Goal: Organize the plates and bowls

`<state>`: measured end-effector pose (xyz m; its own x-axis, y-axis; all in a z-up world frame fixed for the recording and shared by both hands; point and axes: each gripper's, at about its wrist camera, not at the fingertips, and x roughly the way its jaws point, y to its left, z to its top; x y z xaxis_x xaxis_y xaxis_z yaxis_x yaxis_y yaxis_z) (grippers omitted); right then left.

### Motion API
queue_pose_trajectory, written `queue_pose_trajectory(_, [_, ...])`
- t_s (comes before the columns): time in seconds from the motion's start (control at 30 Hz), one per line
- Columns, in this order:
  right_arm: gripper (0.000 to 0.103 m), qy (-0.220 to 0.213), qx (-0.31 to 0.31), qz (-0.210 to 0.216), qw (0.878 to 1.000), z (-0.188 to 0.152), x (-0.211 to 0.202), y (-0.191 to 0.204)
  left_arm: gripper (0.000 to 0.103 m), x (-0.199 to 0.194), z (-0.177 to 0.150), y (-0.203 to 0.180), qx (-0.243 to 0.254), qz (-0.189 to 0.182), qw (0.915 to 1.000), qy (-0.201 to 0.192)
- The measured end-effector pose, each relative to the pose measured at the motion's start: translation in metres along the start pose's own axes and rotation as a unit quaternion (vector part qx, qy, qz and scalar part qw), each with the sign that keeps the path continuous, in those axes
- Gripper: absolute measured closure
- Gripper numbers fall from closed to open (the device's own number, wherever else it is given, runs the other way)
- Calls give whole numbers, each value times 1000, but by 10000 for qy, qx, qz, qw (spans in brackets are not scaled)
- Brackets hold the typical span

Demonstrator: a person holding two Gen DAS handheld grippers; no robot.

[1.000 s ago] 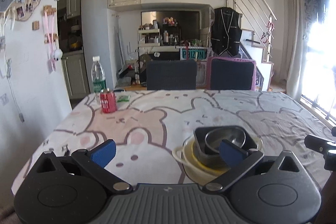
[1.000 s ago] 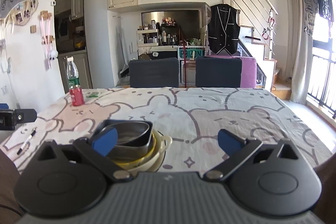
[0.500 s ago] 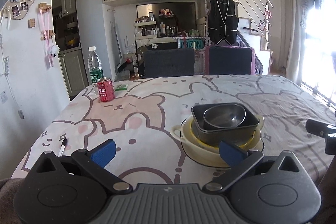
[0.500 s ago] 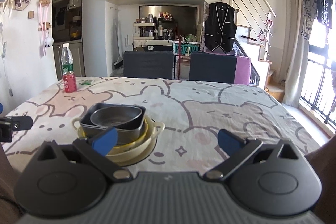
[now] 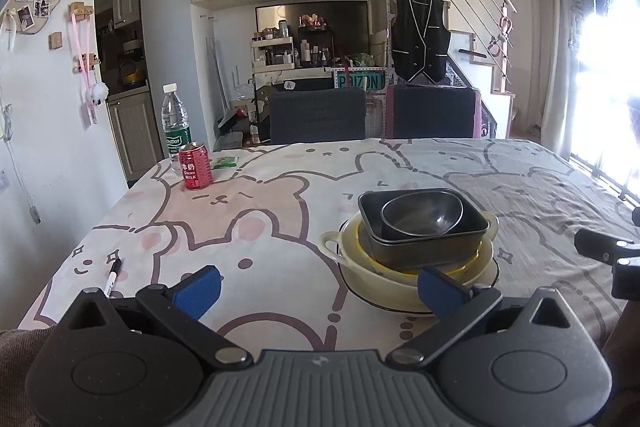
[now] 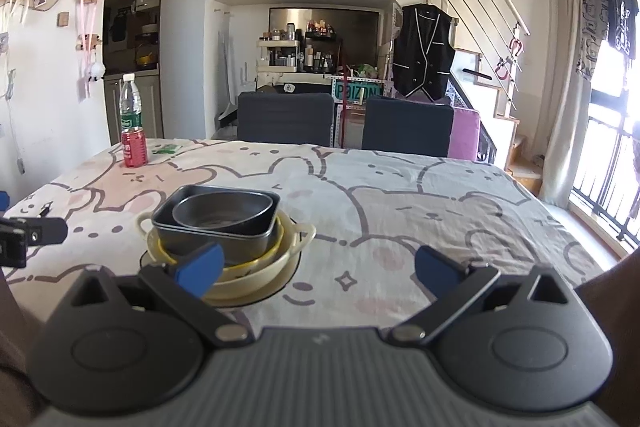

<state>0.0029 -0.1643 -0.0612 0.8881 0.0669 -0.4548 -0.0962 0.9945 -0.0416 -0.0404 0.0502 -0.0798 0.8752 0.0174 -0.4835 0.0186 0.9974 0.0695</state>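
On the table (image 5: 280,219), toward its near edge: a nested stack of dishes. Topmost, a round, dull-grey metal bowl (image 5: 422,217) with a smooth sheen, sitting inside a dark, rounded-rectangular metal pan (image 5: 424,241). Beneath that, a thin yellow rim, then a glossy cream bowl with small loop handles (image 5: 332,241), all resting on a flat plate (image 5: 494,269) edged with a dark line. Same stack in the right wrist view: metal bowl (image 6: 222,213), dark pan (image 6: 214,239), cream handled bowl (image 6: 304,235).

Left gripper (image 5: 318,287) held low in front of the stack, blue-padded fingers (image 5: 198,287) spread wide and grasping nothing. Right gripper (image 6: 316,267) likewise released, fingers (image 6: 200,265) wide apart, holding nothing, the stack just beyond its left pad.

Compared with a second ago: both grippers drawn back from the stack, which now sits farther ahead and more fully visible; dishes unchanged in their nesting.

Soft cloth covering the table, printed with pink and grey cartoon bears and small stars. Near the left edge, a black-and-white marker pen (image 5: 112,275). At the far left corner, a red can (image 5: 195,171) reading "DRINK MILK", touching or just in front of a clear plastic water bottle (image 5: 175,127) with a green label, lettering too small to read. Small green packet (image 5: 226,161) beside the can. Behind the two dark chairs (image 5: 318,115), a teal sign (image 5: 360,81) reading "POIZON".
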Motion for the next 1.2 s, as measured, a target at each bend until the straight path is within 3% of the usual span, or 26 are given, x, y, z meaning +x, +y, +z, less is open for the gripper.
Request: queue_pose_trajectory(1.2, [0,0,-10,-28,10000,-3,-1,1,0,0,0,0,-7,2,10000,-6])
